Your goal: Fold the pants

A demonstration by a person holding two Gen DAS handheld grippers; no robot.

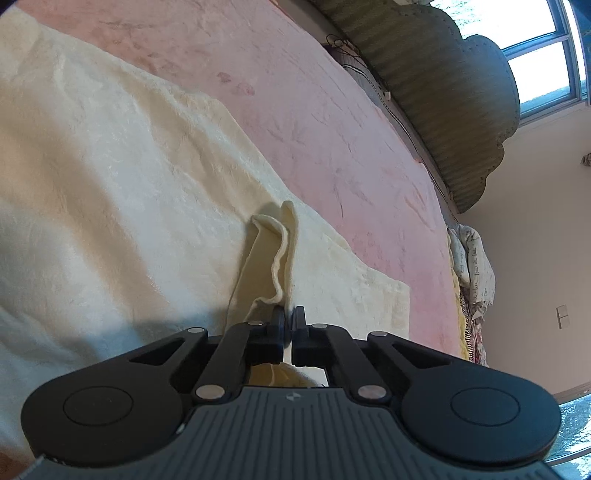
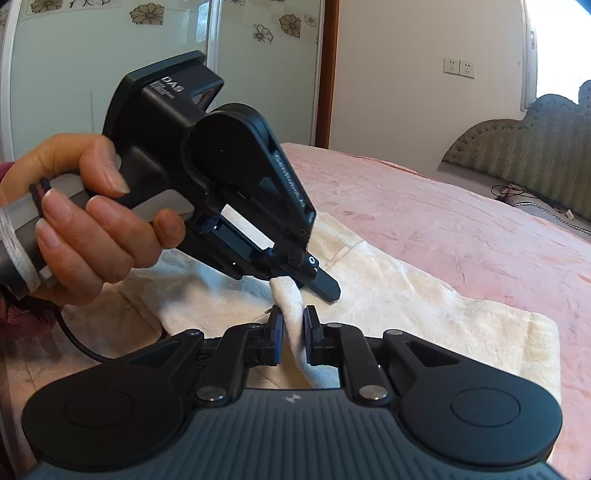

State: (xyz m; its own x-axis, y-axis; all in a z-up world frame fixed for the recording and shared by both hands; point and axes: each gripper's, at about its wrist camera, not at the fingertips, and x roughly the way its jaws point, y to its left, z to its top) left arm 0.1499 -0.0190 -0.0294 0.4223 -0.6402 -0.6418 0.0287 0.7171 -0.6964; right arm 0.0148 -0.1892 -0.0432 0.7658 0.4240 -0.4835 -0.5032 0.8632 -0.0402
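Cream fleece pants point(image 1: 110, 166) lie spread on a pink bed cover point(image 1: 332, 129). My left gripper point(image 1: 290, 317) is shut on a raised fold of the pants' edge, which stands up in a narrow ridge point(image 1: 280, 251) ahead of the tips. In the right wrist view the same left gripper point(image 2: 321, 286) is held by a person's hand point(image 2: 85, 229) and points down at the pants point(image 2: 406, 295). Just below it, my right gripper point(image 2: 293, 325) is shut on a bunched strip of the same fabric, with blue pads pressing on both sides.
A green padded headboard point(image 1: 461, 110) runs along the bed's far side, with cables point(image 2: 517, 195) lying at its base. A window sits behind it. Bedding point(image 1: 472, 266) is piled past the bed's edge. A glass door with flower decals point(image 2: 147, 14) stands behind the hand.
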